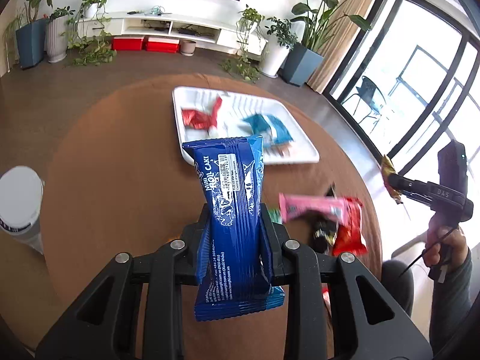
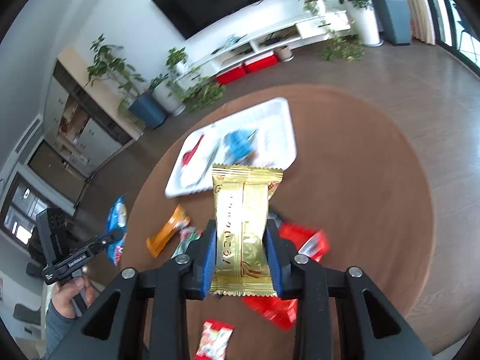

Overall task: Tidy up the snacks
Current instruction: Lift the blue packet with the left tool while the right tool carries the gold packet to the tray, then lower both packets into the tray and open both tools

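Note:
My left gripper (image 1: 237, 219) is shut on a blue mini roll cake packet (image 1: 235, 210) and holds it above the round brown table (image 1: 120, 180). My right gripper (image 2: 241, 240) is shut on a gold snack packet (image 2: 243, 228), also above the table. A white tray (image 1: 300, 150) lies ahead with a red wrapped snack (image 1: 199, 117) and a blue packet (image 1: 270, 127) in it; the tray also shows in the right wrist view (image 2: 282, 120). Loose snacks lie on the table: a pink packet (image 1: 312, 207), a red packet (image 1: 349, 228), an orange bar (image 2: 168, 234).
A white round container (image 1: 21, 204) stands at the table's left edge. The other gripper shows at the right of the left wrist view (image 1: 393, 186) and at the left of the right wrist view (image 2: 117, 234). Potted plants and a TV cabinet stand beyond the table.

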{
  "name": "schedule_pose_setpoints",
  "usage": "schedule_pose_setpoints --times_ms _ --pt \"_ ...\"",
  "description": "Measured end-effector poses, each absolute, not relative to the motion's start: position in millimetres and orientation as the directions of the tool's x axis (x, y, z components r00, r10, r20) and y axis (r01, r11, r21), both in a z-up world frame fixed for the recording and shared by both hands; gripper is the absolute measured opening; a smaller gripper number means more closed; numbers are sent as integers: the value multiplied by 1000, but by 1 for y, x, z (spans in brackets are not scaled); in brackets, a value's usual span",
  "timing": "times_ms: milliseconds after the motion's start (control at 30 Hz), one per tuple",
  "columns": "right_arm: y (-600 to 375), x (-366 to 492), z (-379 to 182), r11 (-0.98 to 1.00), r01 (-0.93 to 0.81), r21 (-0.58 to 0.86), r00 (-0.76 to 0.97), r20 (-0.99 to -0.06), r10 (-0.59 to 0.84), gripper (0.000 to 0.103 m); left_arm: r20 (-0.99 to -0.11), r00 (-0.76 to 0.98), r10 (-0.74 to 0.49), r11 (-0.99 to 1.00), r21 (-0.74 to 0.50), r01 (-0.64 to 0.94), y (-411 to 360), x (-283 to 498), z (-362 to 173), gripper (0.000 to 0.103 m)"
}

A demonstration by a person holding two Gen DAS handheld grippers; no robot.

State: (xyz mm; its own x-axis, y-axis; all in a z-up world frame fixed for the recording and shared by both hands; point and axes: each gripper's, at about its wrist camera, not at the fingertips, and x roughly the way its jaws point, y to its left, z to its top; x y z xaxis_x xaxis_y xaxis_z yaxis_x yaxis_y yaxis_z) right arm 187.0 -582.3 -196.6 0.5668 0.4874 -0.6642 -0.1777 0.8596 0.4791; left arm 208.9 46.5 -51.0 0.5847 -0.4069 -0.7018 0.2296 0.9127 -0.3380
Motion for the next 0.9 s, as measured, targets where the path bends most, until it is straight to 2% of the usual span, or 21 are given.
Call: schedule_pose_setpoints --times_ms 167,367,667,900 --pt "-597 235 -176 874 -157 460 608 -653 452 33 -694 596 -403 915 -312 255 33 262 -26 26" --pt "-569 302 -162 874 -241 421 601 -643 475 33 -717 570 -402 915 -291 279 1 333 -18 26" --pt "-529 382 -206 904 -255 344 490 -759 428 33 -786 494 -371 926 -275 258 -39 406 -64 26" --pt "-511 400 -243 926 -247 285 448 -814 370 33 -820 457 -344 931 -235 279 -64 426 -91 26"
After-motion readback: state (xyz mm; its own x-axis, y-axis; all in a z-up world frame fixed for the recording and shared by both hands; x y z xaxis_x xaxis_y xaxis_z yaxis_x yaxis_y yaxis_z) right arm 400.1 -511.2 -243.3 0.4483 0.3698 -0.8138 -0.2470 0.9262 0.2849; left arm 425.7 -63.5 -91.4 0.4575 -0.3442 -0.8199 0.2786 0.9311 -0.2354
